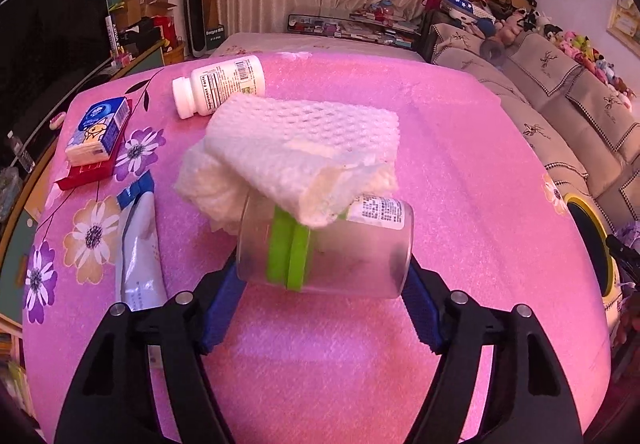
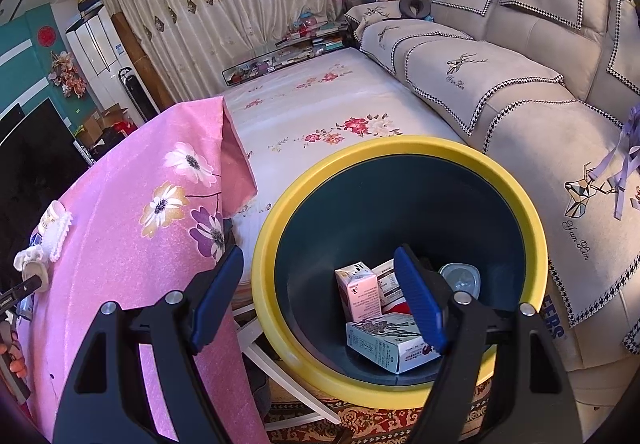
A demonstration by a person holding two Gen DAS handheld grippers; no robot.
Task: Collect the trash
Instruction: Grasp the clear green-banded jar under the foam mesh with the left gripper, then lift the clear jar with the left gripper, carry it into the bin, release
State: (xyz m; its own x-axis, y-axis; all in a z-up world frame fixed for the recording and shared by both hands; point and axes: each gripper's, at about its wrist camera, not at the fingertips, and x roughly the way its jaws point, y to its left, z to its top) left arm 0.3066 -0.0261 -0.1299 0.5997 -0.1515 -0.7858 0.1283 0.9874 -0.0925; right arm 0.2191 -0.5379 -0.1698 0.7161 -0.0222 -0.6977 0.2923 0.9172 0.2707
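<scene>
My left gripper (image 1: 324,276) is shut on a clear plastic jar (image 1: 352,256) with a green band, held sideways just above the pink tablecloth (image 1: 460,172). A white foam net sleeve (image 1: 304,148) lies on the jar and the cloth behind it. A white supplement bottle (image 1: 218,84) lies at the back left. My right gripper (image 2: 320,296) is open and empty over the yellow-rimmed trash bin (image 2: 280,212) beside the table. Inside the bin lie a pink carton (image 2: 358,292), a pale box (image 2: 388,344) and a small clear lid (image 2: 460,276).
A blue tissue pack (image 1: 100,130) sits on a red box (image 1: 86,174) at the table's left, with a white pouch (image 1: 138,248) in front of it. The bin's rim shows at the table's right edge (image 1: 592,220). A sofa (image 2: 500,84) stands behind the bin.
</scene>
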